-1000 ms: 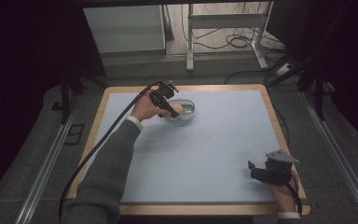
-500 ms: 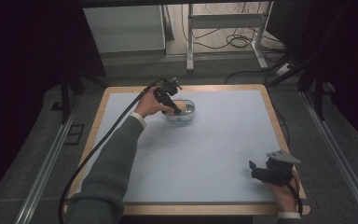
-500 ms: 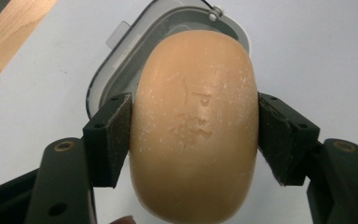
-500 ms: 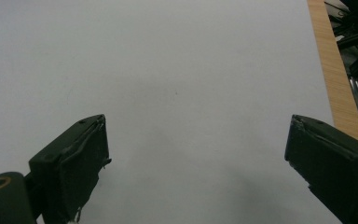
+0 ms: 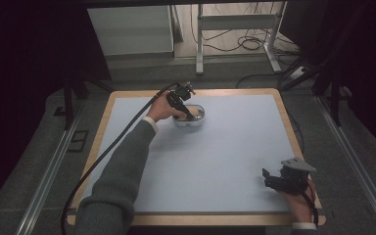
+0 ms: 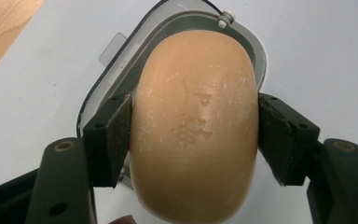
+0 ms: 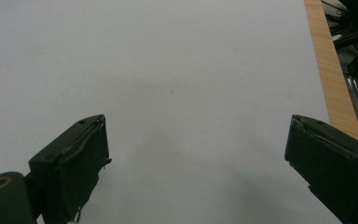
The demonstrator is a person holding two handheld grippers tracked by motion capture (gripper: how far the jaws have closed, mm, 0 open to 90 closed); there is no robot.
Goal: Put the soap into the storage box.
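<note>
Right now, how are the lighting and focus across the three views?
High view: dim, dark surround, table evenly lit, soft. Left gripper view: bright, soap sharp between the pads, light sheen, dish behind. Right gripper view: flat light, faint shadow on the mat, open jaws slightly soft.

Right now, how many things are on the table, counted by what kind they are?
Tan soap bar: 1, pinched by the left tool
White soap dish: 1, under the soap
Tools: 2, left one plus the right tool, open over bare table
Total: 4
</note>
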